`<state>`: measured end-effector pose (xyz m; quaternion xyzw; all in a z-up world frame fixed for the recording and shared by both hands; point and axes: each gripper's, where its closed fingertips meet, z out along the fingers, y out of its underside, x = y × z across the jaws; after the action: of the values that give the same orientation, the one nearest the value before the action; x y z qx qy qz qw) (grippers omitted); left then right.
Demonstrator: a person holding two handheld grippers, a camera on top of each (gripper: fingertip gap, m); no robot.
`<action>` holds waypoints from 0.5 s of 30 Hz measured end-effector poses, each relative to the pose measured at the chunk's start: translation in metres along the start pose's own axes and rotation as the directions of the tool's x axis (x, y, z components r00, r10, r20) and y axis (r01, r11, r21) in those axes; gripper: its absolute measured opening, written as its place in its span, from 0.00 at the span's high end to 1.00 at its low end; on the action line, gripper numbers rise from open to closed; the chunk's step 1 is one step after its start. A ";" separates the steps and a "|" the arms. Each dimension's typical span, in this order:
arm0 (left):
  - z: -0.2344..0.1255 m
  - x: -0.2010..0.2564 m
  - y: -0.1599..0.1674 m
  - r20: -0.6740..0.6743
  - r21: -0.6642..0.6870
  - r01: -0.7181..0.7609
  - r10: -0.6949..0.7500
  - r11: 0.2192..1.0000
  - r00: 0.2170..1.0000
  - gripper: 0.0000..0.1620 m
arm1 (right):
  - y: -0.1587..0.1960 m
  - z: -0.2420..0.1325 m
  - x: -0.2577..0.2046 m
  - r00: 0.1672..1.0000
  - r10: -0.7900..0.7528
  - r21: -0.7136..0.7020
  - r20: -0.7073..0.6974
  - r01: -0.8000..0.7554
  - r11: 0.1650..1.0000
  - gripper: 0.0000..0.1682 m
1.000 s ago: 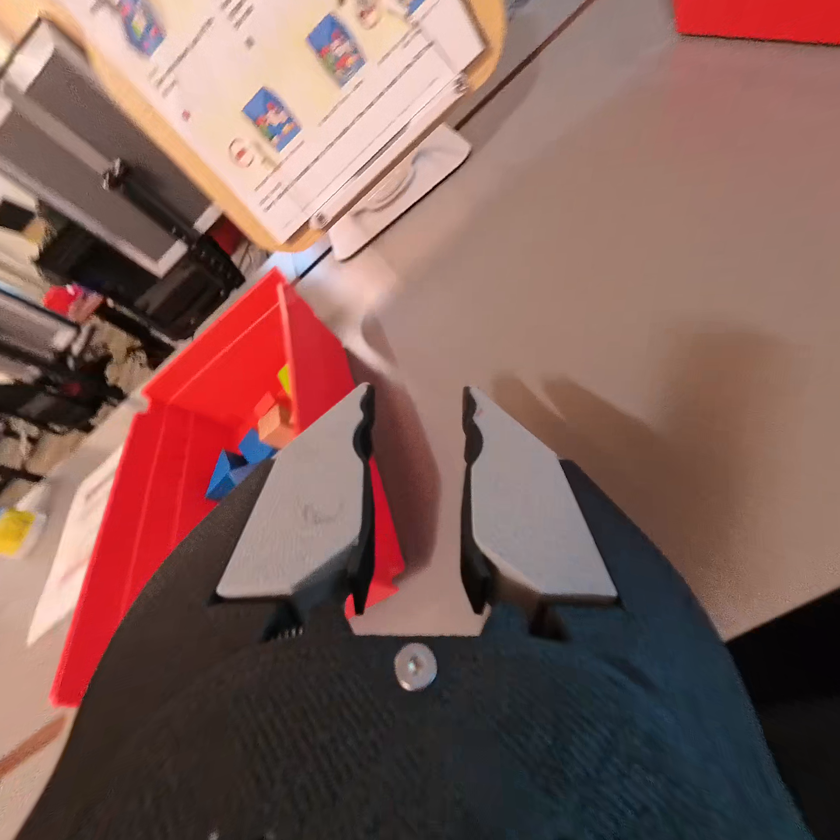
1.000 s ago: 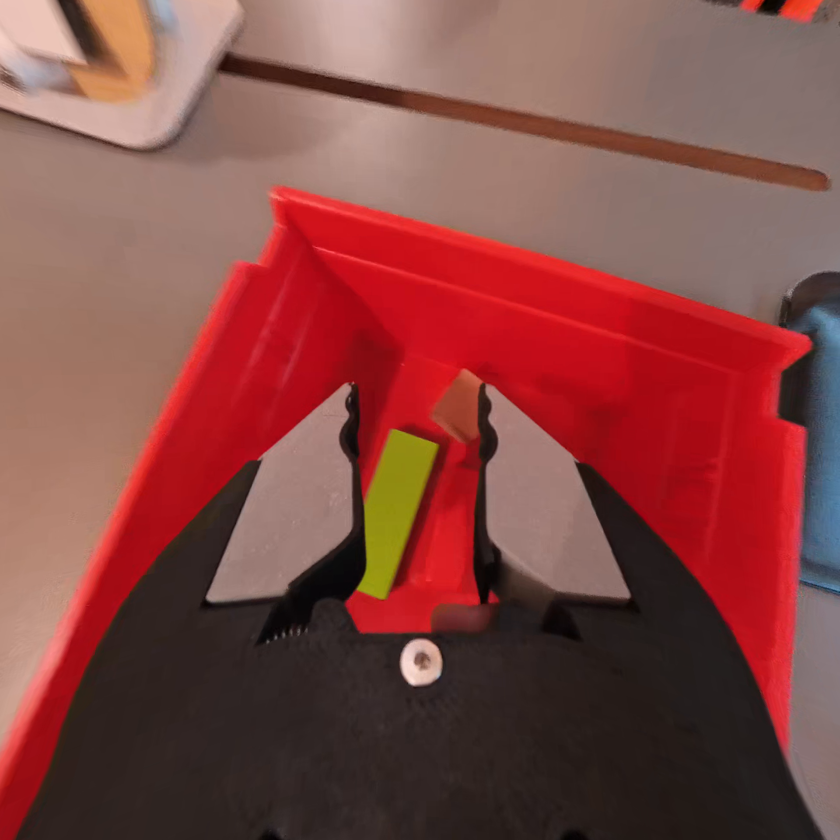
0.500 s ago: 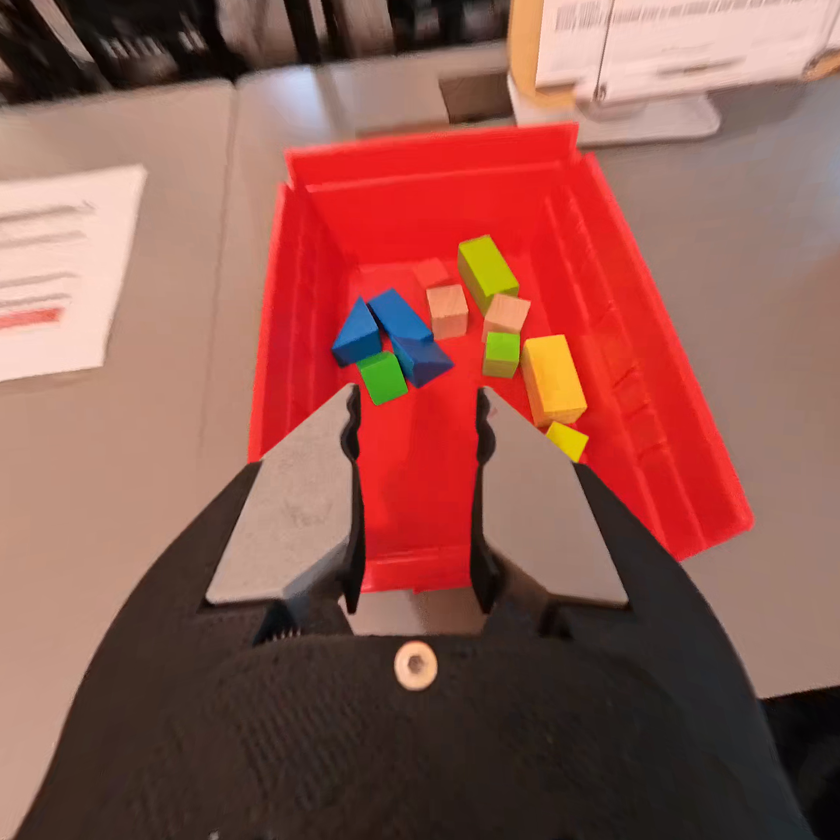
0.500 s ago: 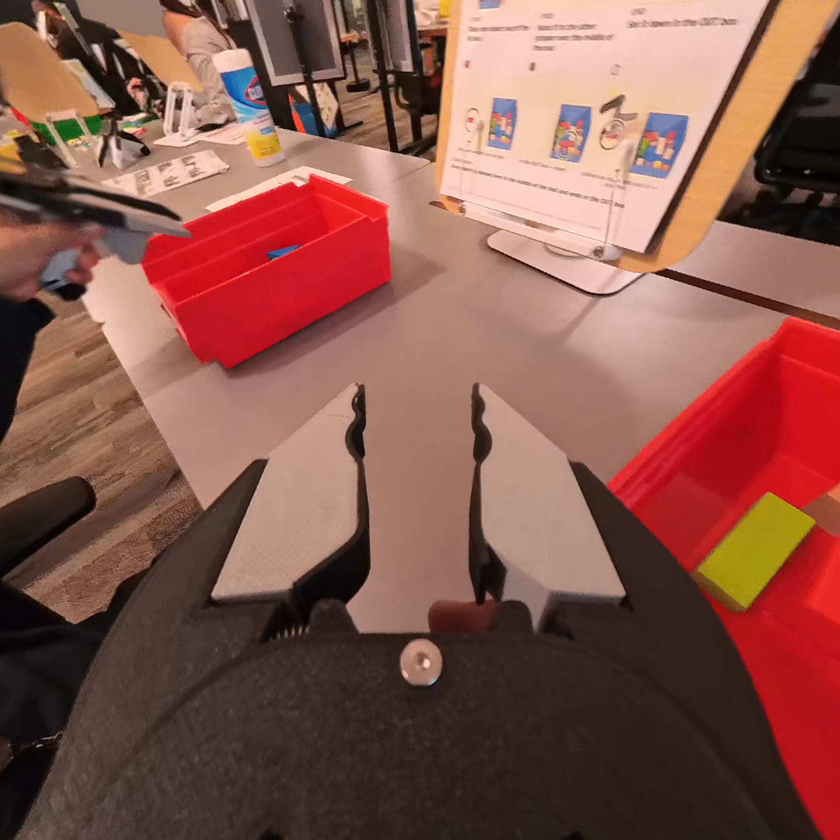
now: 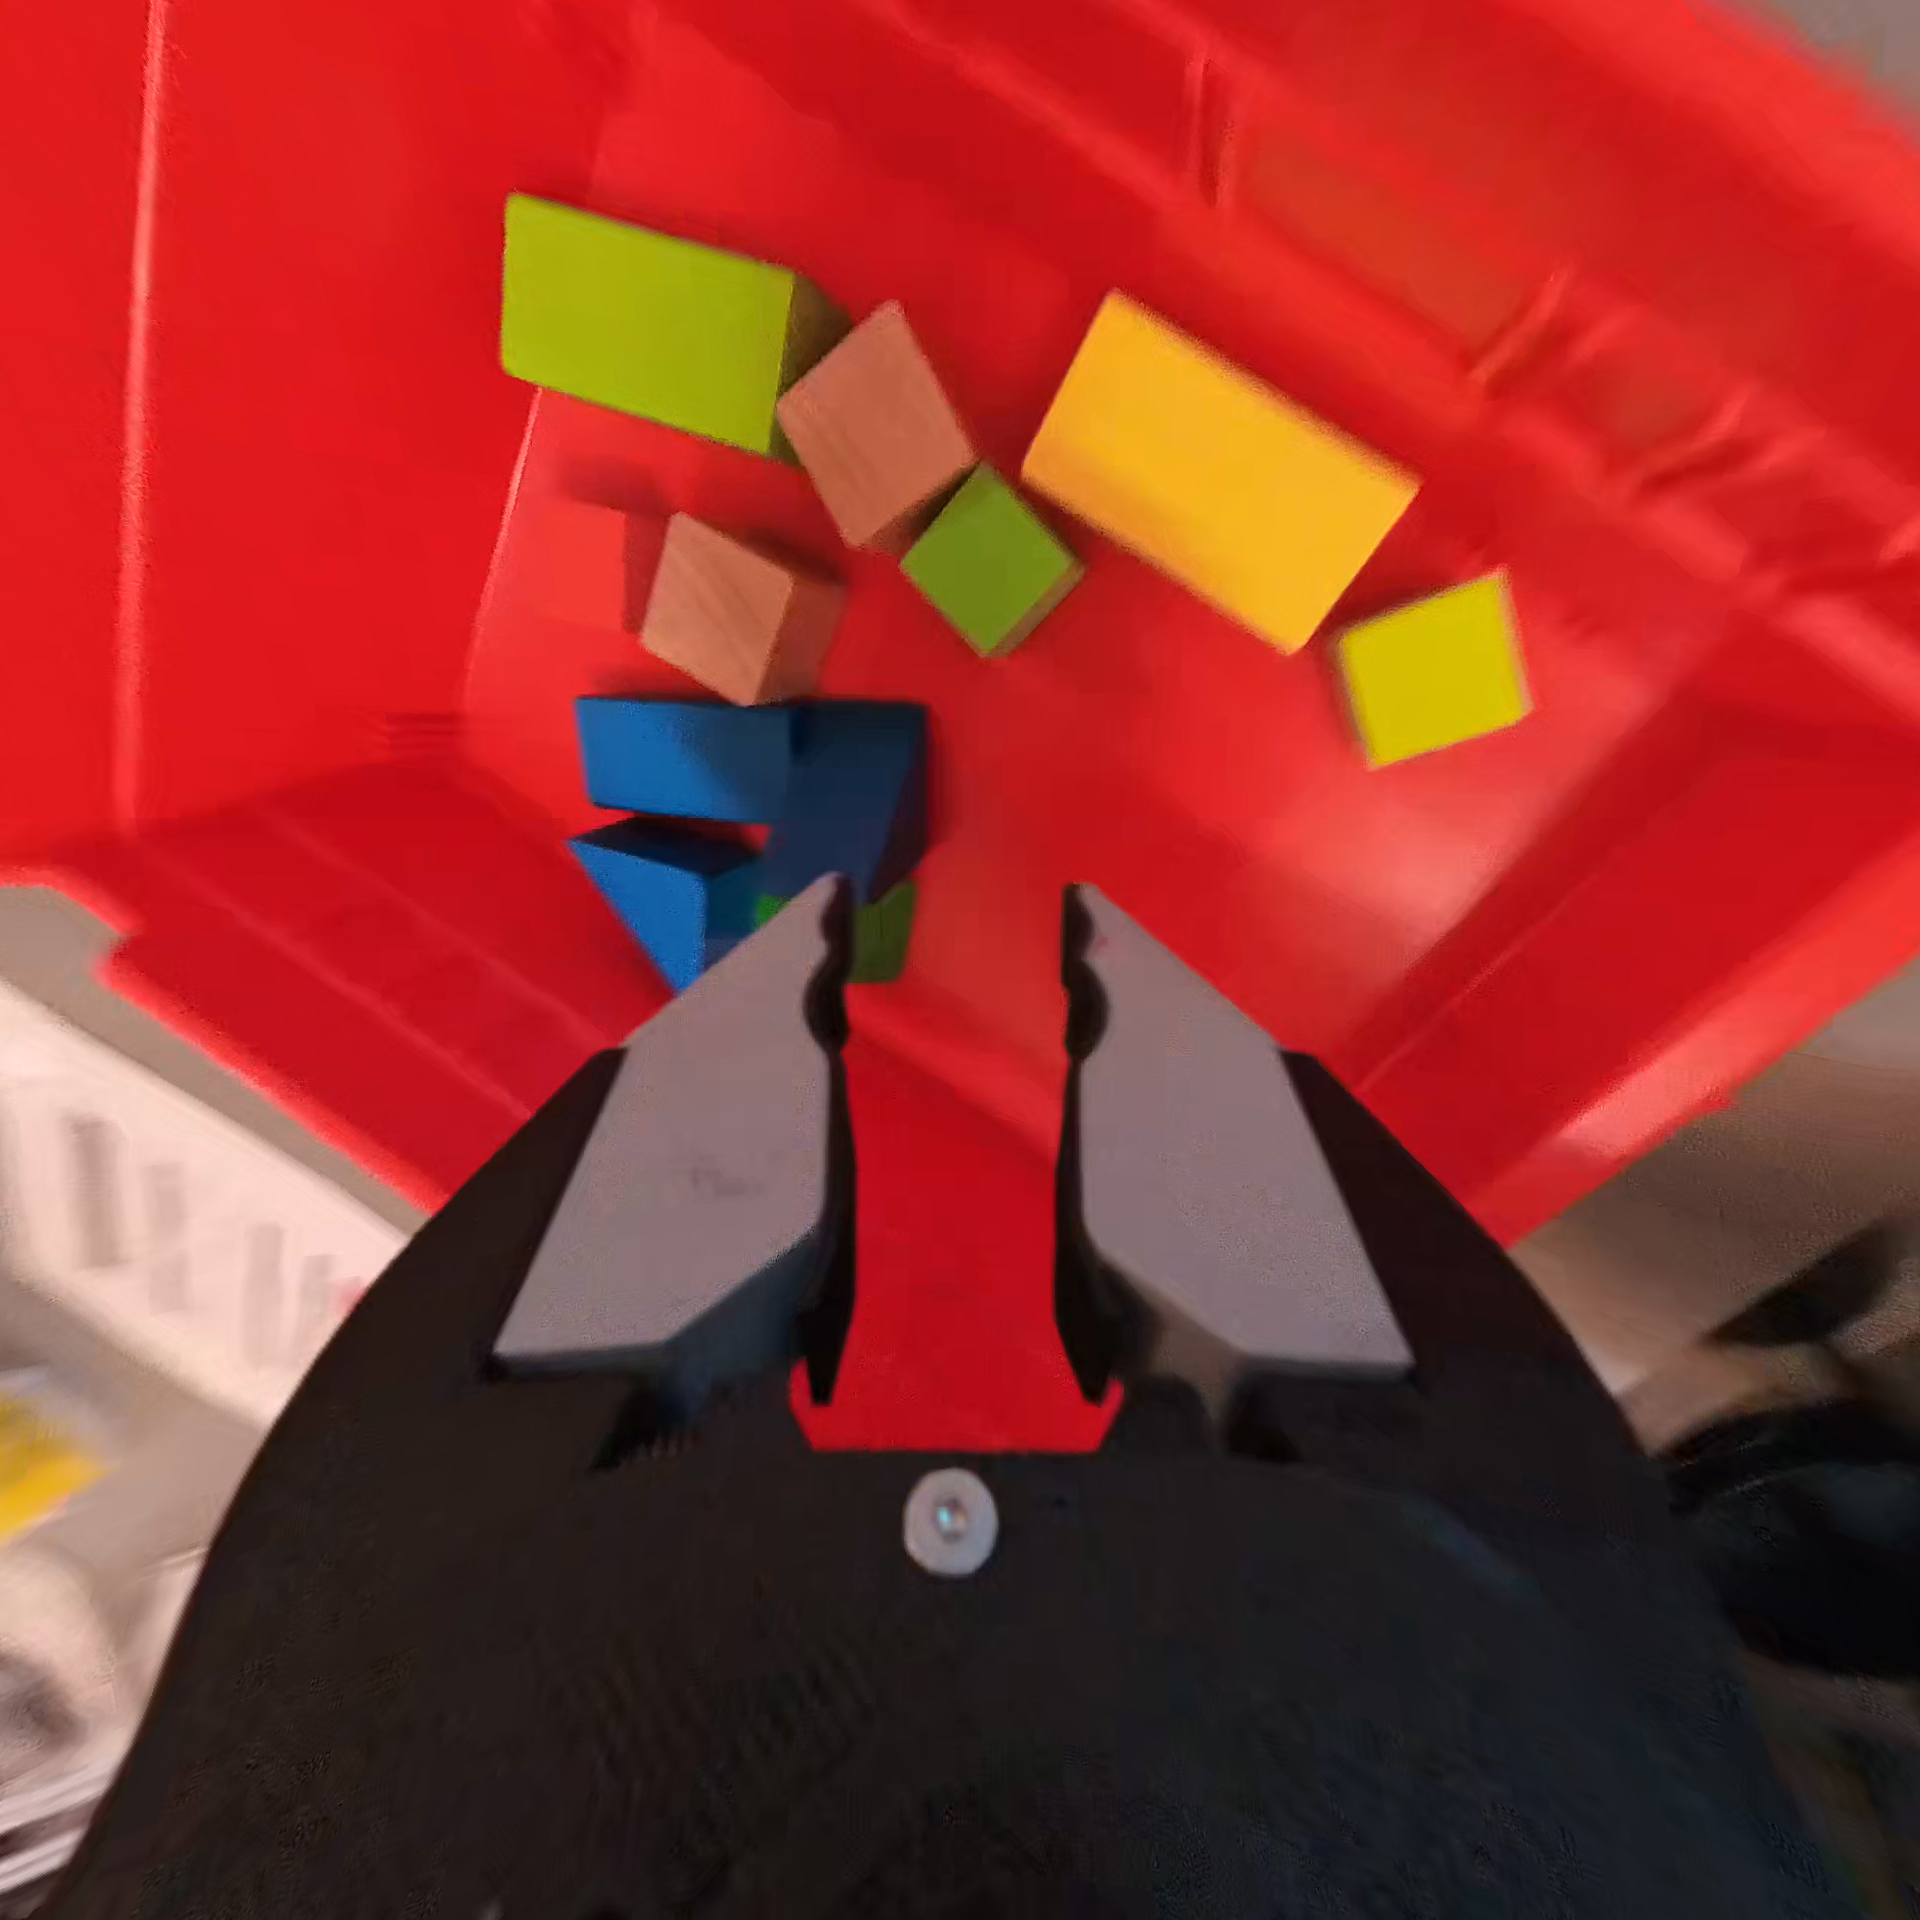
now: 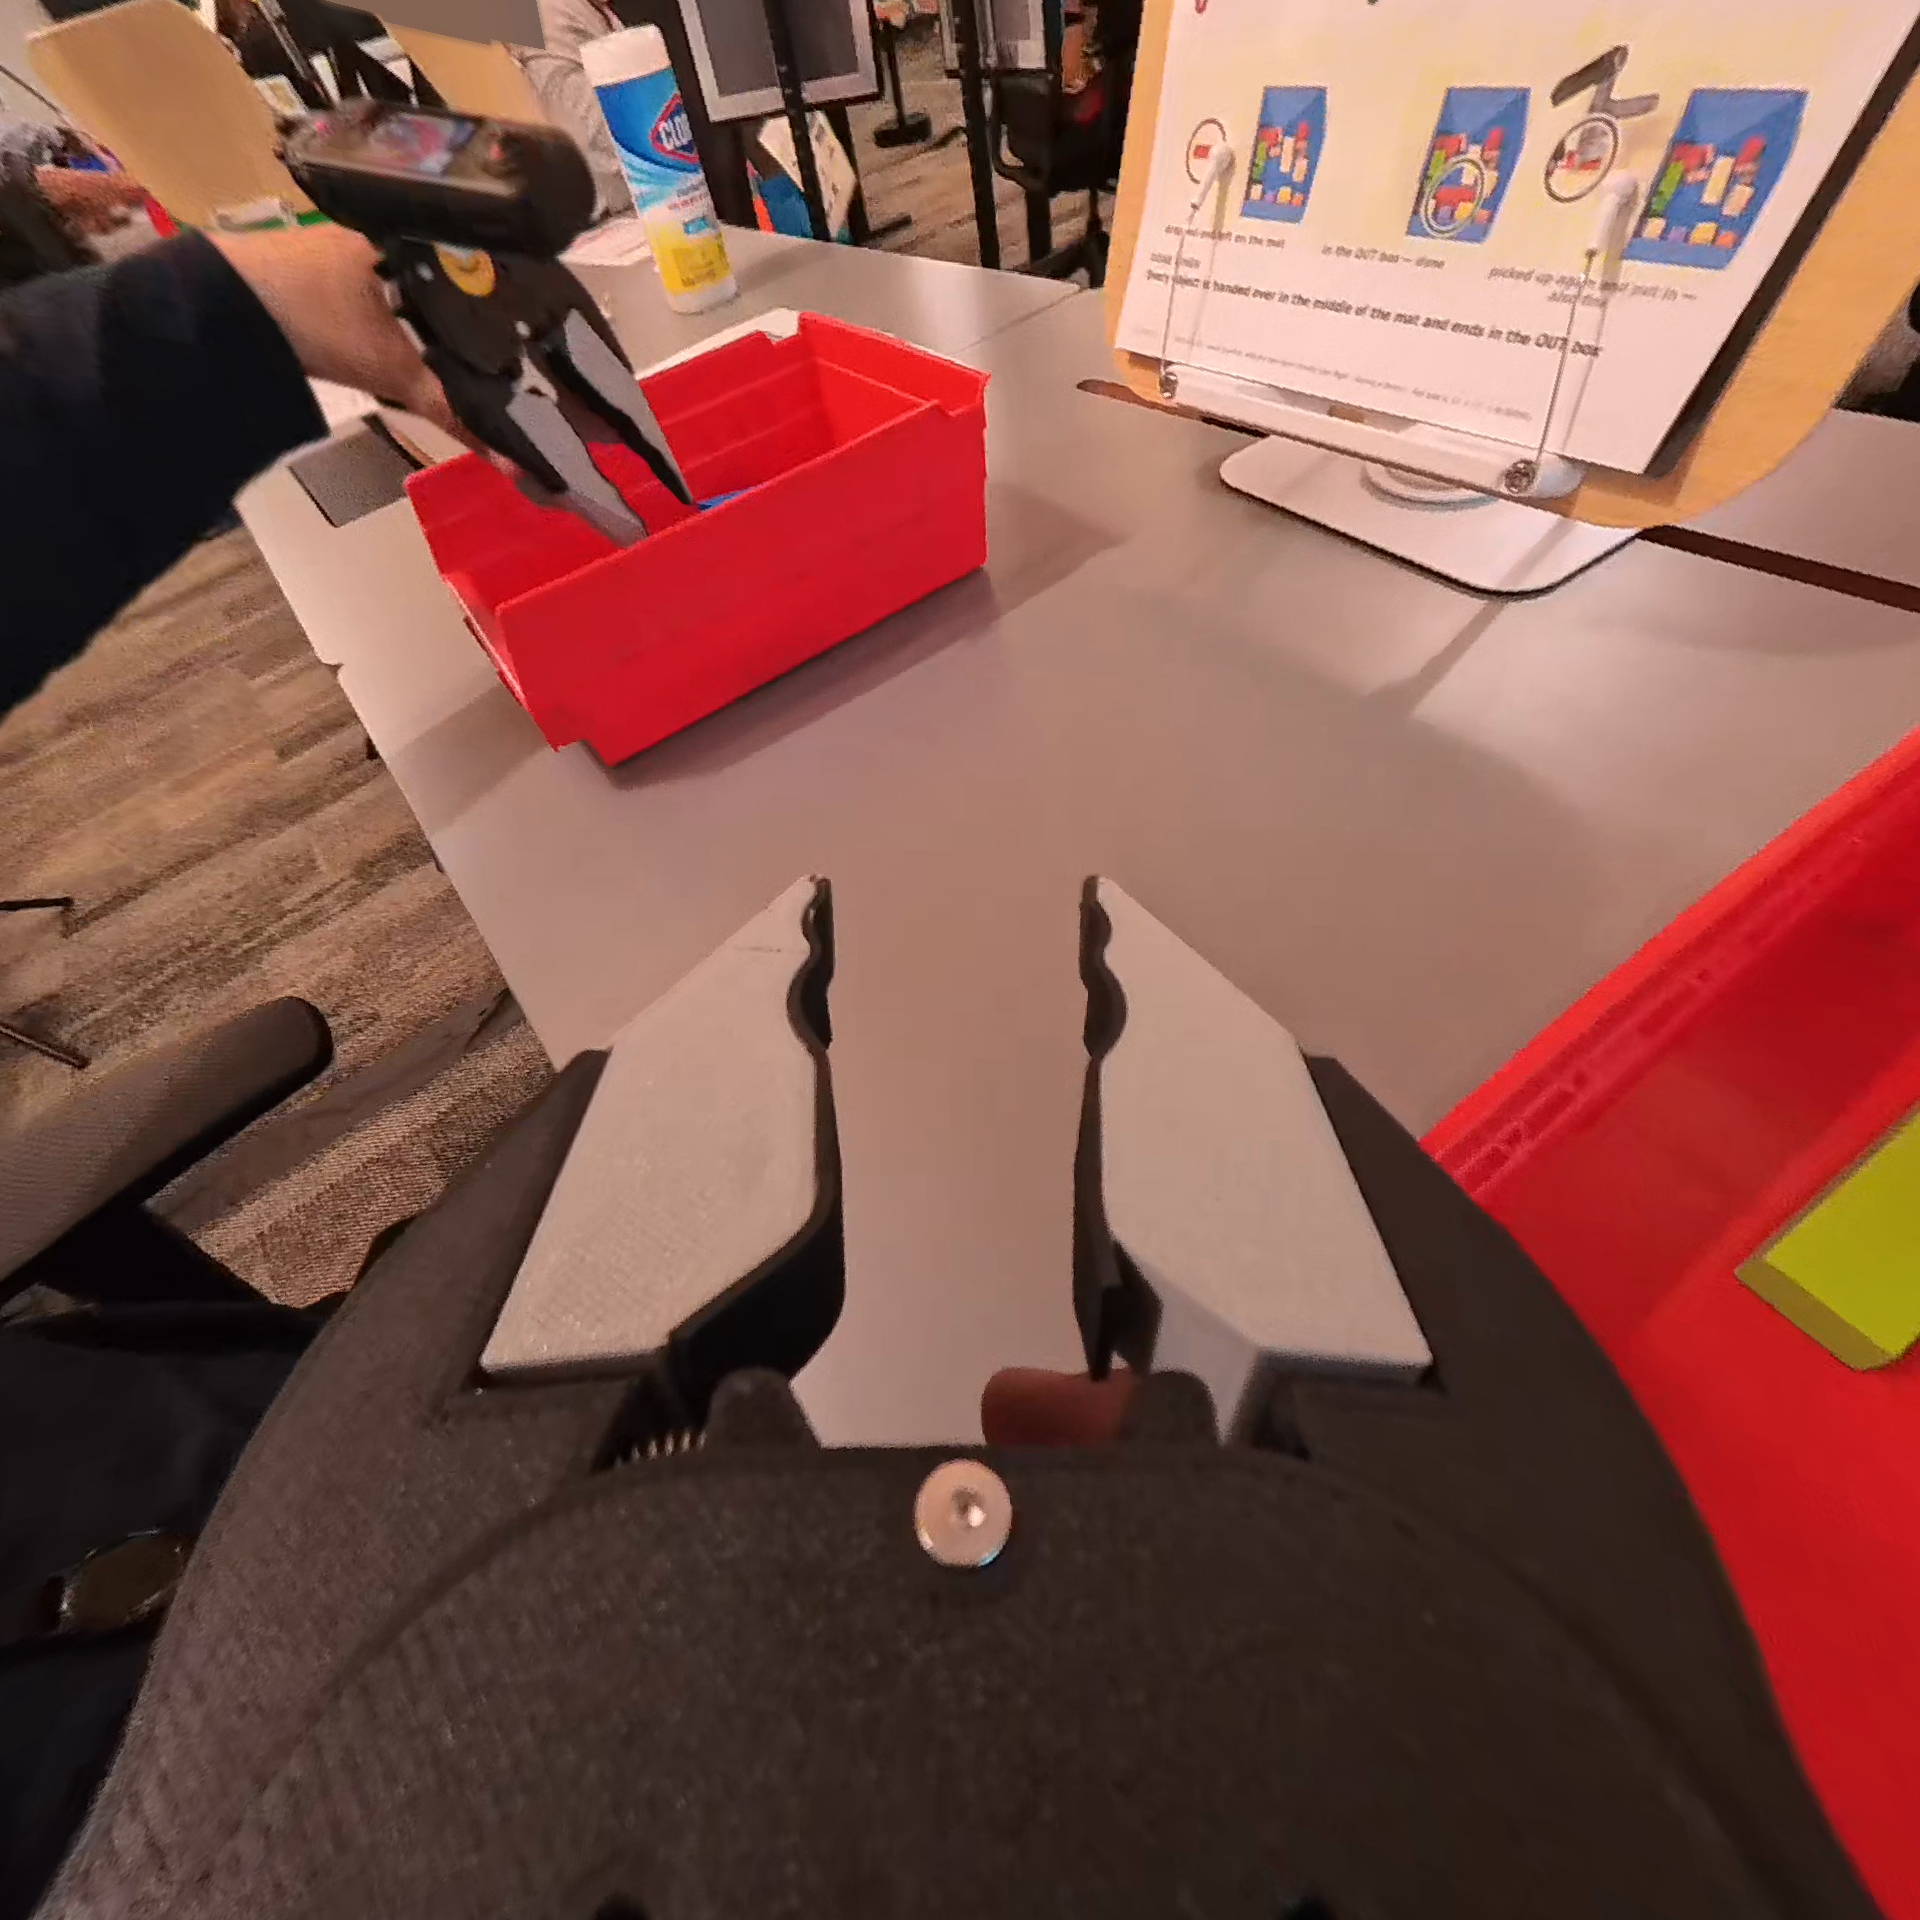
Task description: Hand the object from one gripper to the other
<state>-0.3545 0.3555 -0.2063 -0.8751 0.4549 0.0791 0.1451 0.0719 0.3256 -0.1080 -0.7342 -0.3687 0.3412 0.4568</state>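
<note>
Grey worktop [image 6: 1195,748], a red bin [image 5: 1558,260] at each end. Left claw [image 5: 948,902] open, empty, tips inside the blocks' bin; the blue wedge blocks [image 5: 821,779] lie just ahead, left of its axis. Right claw [image 6: 951,894] open, empty, well apart above bare worktop.

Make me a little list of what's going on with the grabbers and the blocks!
left gripper: open, empty, tips down inside the red bin
right gripper: open, empty, over the table
blocks in that bin: blue blocks, two wood cubes, yellow block, several green ones
nearest the left tips: blue blocks
second bin: beside the right gripper, holds a green block
handover: not started
</note>
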 end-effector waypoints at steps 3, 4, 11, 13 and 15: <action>0.007 -0.008 0.000 -0.004 -0.064 -0.098 0.098 0.993 0.995 0.86 | 0.001 0.001 0.006 1.000 0.024 0.001 0.005 -0.024 1.000 0.73; 0.010 -0.013 -0.001 0.004 -0.072 -0.106 0.107 0.992 0.994 0.86 | 0.001 0.001 0.006 1.000 0.028 0.002 0.010 -0.028 1.000 0.73; 0.041 -0.034 0.013 -0.012 -0.220 -0.152 0.153 0.964 0.988 0.79 | 0.005 0.008 0.011 0.999 0.038 -0.017 0.019 -0.038 0.999 0.73; 0.041 -0.034 0.010 -0.055 -0.212 -0.133 0.124 0.968 0.991 0.79 | 0.006 0.011 0.013 0.998 0.051 -0.022 0.028 -0.050 0.998 0.73; 0.042 -0.037 0.009 -0.077 -0.213 -0.124 0.110 0.969 0.991 0.78 | 0.008 0.013 0.014 0.998 0.059 -0.028 0.030 -0.058 0.998 0.73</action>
<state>-0.3831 0.3925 -0.2374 -0.8594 0.4988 0.1085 0.0288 0.0696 0.3412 -0.1220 -0.7453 -0.3588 0.3607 0.4309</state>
